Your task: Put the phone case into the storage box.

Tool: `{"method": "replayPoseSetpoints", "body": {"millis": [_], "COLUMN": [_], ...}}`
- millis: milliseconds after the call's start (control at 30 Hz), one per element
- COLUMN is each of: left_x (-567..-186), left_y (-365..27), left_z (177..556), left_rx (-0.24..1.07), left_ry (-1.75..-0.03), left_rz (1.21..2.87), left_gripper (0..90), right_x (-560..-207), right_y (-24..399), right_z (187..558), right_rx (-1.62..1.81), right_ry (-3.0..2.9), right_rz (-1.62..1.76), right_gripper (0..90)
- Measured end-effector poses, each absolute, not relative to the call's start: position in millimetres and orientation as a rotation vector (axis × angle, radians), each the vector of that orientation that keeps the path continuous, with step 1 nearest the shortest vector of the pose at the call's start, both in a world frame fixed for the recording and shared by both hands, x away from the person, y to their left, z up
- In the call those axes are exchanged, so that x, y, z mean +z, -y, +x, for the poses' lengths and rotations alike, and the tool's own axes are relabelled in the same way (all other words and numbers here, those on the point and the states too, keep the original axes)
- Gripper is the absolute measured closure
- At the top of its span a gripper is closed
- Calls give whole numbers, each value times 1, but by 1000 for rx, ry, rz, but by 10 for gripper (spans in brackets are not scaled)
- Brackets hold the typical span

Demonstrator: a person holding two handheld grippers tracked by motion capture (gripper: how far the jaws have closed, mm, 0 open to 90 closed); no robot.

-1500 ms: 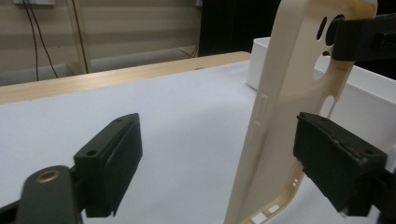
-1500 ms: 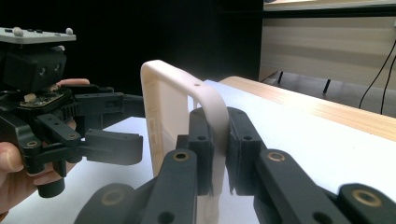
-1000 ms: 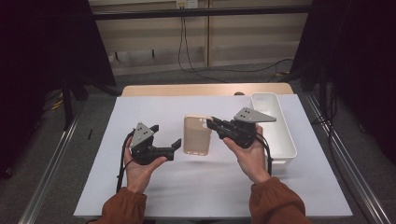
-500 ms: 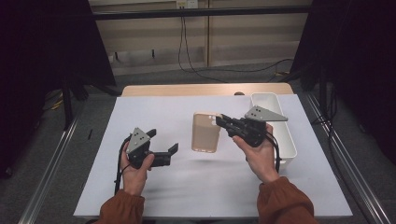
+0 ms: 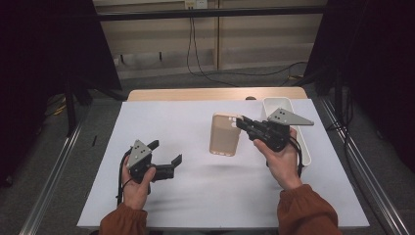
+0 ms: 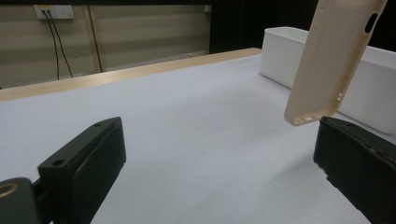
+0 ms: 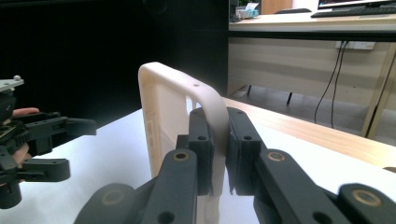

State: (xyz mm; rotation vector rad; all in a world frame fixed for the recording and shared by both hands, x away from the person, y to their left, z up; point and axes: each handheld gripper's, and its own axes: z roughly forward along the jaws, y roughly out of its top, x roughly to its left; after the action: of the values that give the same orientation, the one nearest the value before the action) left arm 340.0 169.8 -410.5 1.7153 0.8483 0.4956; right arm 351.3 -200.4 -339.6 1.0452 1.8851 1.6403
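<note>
two grippers are at work. the right gripper (image 5: 243, 123) has its jaws clamped on one edge of a beige phone case (image 5: 224, 133), plain in the right gripper view where the case's rim (image 7: 212, 109) sits pinched between the black pads. the case hangs clear above the white table cover (image 5: 161, 117), casting a faint shadow, just beside the white bin (image 5: 307, 155) at the right. the left gripper (image 5: 169, 165) rests low near the front of the table, jaws spread wide with nothing between them, well apart from the case. by my reading the pickup is done; what remains is carrying the case onward, perhaps into the bin, and letting go.
</note>
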Motion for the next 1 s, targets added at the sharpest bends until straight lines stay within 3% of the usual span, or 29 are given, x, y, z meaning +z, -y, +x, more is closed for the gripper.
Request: {"method": "replayPoseSetpoints", "body": {"millis": [367,1000], "left_x": [-415,-420], "left_y": [-186,-209], "left_z": [335,321], "left_rx": [511,554], "left_ry": [-885,-885], "left_rz": [1641,1650], "left_gripper": [29,20], "right_x": [-334,-321], "right_y": [213,234], "right_z": [351,349], "right_rx": [1622,1594], "right_ry": [-1861,-1812], "right_rz": [1057,1056], "right_gripper": [818,818]}}
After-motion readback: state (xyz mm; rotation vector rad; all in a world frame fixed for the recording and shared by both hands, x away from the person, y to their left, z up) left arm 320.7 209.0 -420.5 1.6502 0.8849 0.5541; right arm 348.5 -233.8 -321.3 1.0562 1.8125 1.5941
